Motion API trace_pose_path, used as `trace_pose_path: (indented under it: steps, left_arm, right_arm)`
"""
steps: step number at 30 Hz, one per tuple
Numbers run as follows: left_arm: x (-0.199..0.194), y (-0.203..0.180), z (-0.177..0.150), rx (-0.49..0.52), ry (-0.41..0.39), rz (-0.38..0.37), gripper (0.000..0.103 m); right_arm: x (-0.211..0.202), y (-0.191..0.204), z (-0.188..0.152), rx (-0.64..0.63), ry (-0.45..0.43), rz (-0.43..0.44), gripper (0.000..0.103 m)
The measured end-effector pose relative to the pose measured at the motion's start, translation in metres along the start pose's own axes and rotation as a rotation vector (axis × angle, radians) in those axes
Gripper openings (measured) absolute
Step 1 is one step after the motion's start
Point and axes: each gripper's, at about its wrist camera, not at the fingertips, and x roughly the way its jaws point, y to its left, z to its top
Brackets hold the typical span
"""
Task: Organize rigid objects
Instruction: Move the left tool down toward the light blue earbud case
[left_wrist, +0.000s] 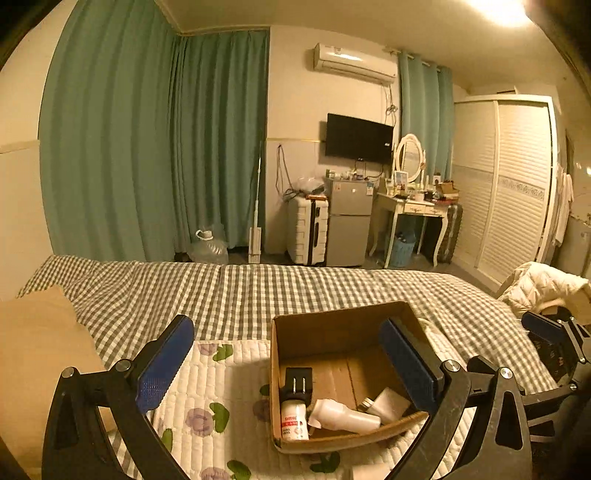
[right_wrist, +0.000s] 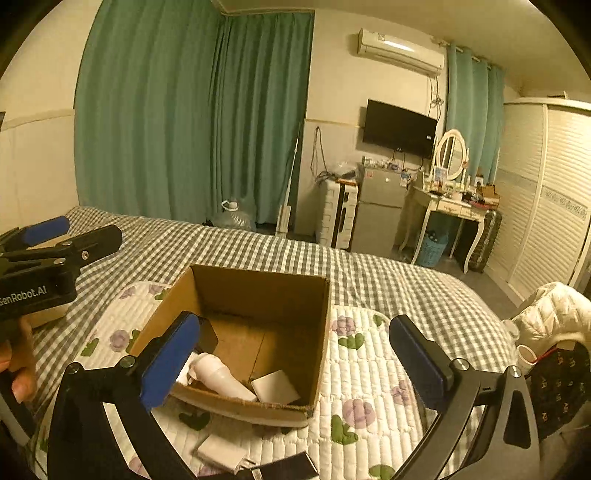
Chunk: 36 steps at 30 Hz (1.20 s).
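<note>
An open cardboard box (left_wrist: 334, 325) (right_wrist: 258, 284) sits on a floral quilted mat (left_wrist: 221, 373) (right_wrist: 365, 369) on the bed. Inside it lie a black plug adapter (left_wrist: 298, 380), a small white bottle with a red label (left_wrist: 293, 421), a white plastic bottle on its side (left_wrist: 343, 415) (right_wrist: 221, 376) and a white block (left_wrist: 388, 404) (right_wrist: 275, 386). My left gripper (left_wrist: 288, 365) is open and empty above the box's left side. My right gripper (right_wrist: 295, 365) is open and empty above the box's near edge. A white charger (right_wrist: 221, 452) and a dark flat item (right_wrist: 291, 467) lie on the mat in front of the box.
The bed has a grey checked cover (left_wrist: 258, 291). A tan pillow (left_wrist: 33, 354) lies at the left. A white jacket (right_wrist: 554, 314) and a dark patterned bag (right_wrist: 557, 384) sit at the right. Beyond the bed stand a suitcase, a fridge (left_wrist: 349, 221) and a dressing table.
</note>
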Motion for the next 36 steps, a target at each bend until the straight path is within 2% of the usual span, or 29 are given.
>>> trace_pose_path:
  steps: [11,21,30,36]
  left_arm:
    - [-0.056,0.002,-0.01,-0.026,-0.033,-0.034,0.103]
    - [-0.084,-0.008,-0.022,0.001,-0.044,-0.037,0.103]
    - [-0.063,-0.025,-0.059,-0.001,0.069,-0.087,0.103]
    - [-0.04,-0.043,-0.091,0.024,0.156,-0.082,0.103]
  right_arm:
    - [-0.058,0.003,-0.011,-0.009,-0.037,-0.049,0.103]
    - [-0.094,0.004,-0.023,-0.012,-0.053,-0.033,0.103]
    - [-0.087,-0.006,-0.058,-0.031,0.011,-0.047,0.103]
    - [-0.069,-0.019,-0.089,-0.022,0.09,-0.052,0.103]
